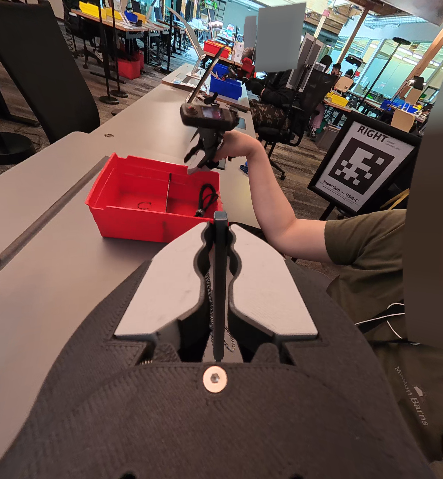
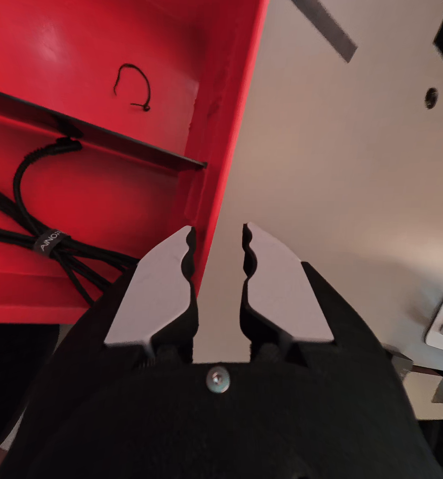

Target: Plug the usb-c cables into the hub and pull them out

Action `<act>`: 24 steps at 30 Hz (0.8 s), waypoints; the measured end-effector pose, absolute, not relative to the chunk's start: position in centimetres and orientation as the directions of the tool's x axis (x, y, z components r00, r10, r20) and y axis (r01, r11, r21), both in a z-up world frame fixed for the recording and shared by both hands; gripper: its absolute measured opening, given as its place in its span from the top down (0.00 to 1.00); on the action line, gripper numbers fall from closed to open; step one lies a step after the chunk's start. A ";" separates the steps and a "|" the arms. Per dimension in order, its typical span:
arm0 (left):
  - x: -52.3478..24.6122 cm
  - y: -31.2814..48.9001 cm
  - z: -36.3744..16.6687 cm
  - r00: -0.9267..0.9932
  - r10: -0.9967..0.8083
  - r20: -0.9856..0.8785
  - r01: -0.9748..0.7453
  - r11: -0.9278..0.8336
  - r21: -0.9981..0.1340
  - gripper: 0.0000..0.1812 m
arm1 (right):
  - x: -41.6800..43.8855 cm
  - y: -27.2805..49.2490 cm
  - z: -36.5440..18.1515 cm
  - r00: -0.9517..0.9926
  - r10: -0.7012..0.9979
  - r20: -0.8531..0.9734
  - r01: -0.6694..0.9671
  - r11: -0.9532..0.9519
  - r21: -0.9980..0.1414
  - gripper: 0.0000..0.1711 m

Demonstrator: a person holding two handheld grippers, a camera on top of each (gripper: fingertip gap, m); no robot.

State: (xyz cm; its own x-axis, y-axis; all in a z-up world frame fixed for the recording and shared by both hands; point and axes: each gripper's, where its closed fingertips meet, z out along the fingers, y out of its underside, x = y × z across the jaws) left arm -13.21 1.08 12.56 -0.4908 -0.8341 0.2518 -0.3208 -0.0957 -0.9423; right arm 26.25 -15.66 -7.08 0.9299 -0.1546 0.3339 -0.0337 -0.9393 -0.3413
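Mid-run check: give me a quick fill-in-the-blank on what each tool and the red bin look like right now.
1. The left tool is shut on the slim dark ____.
2. The right tool is open and holds ____.
3. The bundled black cable lies inside the ____ bin.
4. A black ____ splits the bin into two compartments.

Missing words: hub; nothing; red; divider

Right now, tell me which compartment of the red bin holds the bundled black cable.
The compartment below the right hand-held gripper in the red bin holds the bundled cable; the other, across the black divider, has only a thin black loop.
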 end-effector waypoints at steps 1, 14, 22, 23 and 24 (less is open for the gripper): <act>-13.1 1.1 12.5 -0.490 -0.834 0.253 -0.323 -0.095 -0.941 0.95 | 26.4 -15.5 -6.2 0.915 -0.170 0.365 -0.033 -0.935 -0.353 0.79; -11.8 1.1 13.2 -0.481 -0.841 0.250 -0.258 -0.137 -0.956 0.95 | -4.4 -1.9 16.0 0.832 0.509 0.218 0.099 0.250 -0.963 0.75; -12.7 2.2 14.6 -0.461 -0.854 0.240 -0.187 -0.171 -0.967 0.95 | -13.4 1.1 11.1 0.622 0.777 -0.096 -0.137 -0.013 -0.991 0.77; -12.7 2.3 14.6 -0.457 -0.857 0.239 -0.188 -0.169 -0.967 0.95 | -13.7 1.4 10.8 0.616 0.778 -0.123 -0.155 -0.034 -0.987 0.78; -12.7 2.3 14.5 -0.455 -0.858 0.238 -0.192 -0.167 -0.967 0.95 | -13.8 1.6 10.5 0.613 0.776 -0.146 -0.172 -0.050 -0.984 0.78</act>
